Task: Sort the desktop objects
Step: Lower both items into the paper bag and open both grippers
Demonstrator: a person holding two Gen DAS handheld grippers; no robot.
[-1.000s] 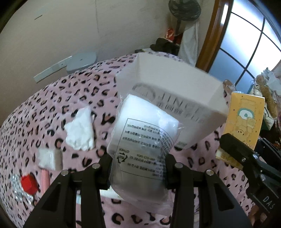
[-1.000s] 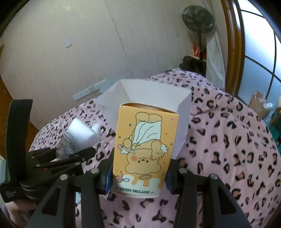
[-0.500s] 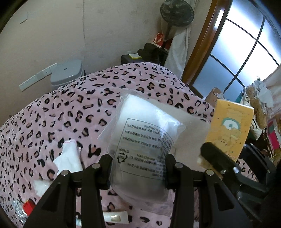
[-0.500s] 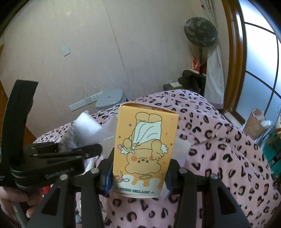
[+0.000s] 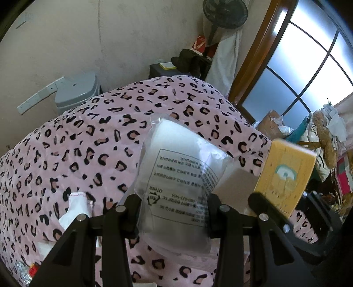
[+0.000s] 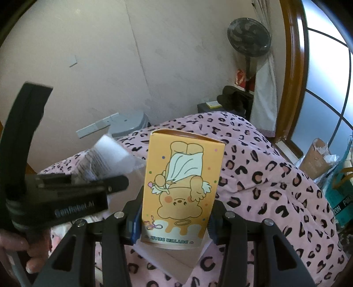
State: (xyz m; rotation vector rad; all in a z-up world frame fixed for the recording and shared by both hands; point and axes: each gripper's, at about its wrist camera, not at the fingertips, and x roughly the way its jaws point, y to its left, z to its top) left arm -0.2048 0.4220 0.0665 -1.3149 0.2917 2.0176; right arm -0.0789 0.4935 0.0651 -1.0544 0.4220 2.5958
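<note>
My left gripper (image 5: 174,207) is shut on a clear plastic packet (image 5: 176,176) of white padding with a printed label. It hangs above the pink leopard-print cover (image 5: 88,143). My right gripper (image 6: 176,218) is shut on a yellow Butter Bear carton (image 6: 181,187), held upside down. The two grippers are close side by side. In the left wrist view the carton (image 5: 286,176) and the right gripper (image 5: 267,207) show at the right. Just below both lies an open white box (image 6: 172,260), partly hidden by them; its inner wall (image 5: 236,183) shows between packet and carton.
A crumpled white tissue (image 5: 76,209) and small red and silver bits (image 5: 30,270) lie on the cover at lower left. Beyond the far edge stand a grey bin (image 5: 77,90), a fan (image 5: 222,13) and a dark side table. Bags and a cardboard box (image 6: 315,159) crowd the window side.
Both grippers have carried their items forward and slightly up. The white box, first standing ahead of them, now lies low beneath them. The tissue has slid toward the lower left.
</note>
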